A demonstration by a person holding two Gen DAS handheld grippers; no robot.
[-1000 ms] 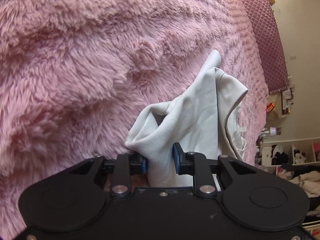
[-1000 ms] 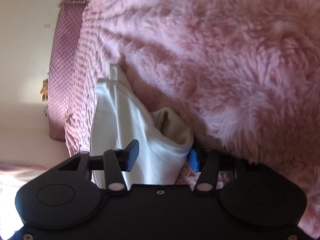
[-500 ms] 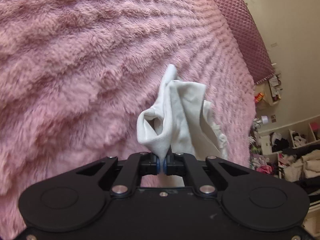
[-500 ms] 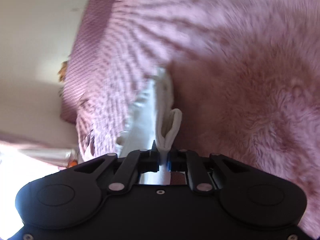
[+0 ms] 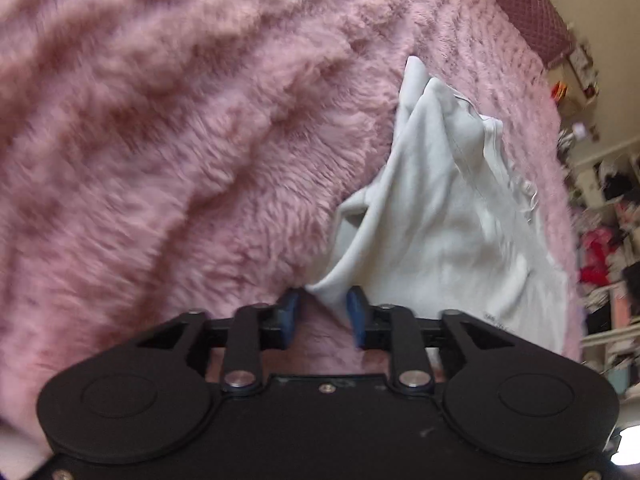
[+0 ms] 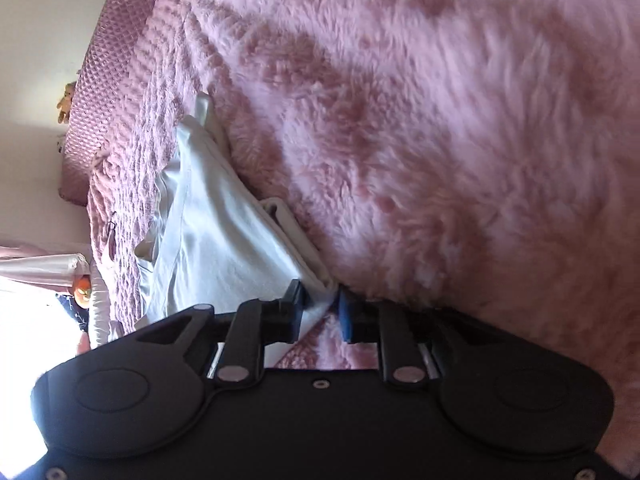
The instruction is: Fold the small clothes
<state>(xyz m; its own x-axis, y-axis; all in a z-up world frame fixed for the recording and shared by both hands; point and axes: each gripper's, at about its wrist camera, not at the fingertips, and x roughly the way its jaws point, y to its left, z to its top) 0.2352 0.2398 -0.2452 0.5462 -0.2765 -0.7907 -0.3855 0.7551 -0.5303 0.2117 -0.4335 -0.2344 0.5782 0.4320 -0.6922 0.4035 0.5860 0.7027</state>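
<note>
The white garment [image 5: 448,216] is laid folded over on the pink blanket [image 5: 180,140], its corners between the opening jaws of both grippers, unclamped, with further folds judged outstanding.

Both views sit low and close over the pink fluffy blanket [image 5: 192,152], each looking forward and steeply down along its own fingers. The left wrist view has the white garment [image 5: 440,220] right of centre, with cluttered shelves [image 5: 604,200] beyond it. The right wrist view has the same garment [image 6: 212,232] left of centre (a quilted headboard [image 6: 108,72] past it). They share garment and blanket.
</note>
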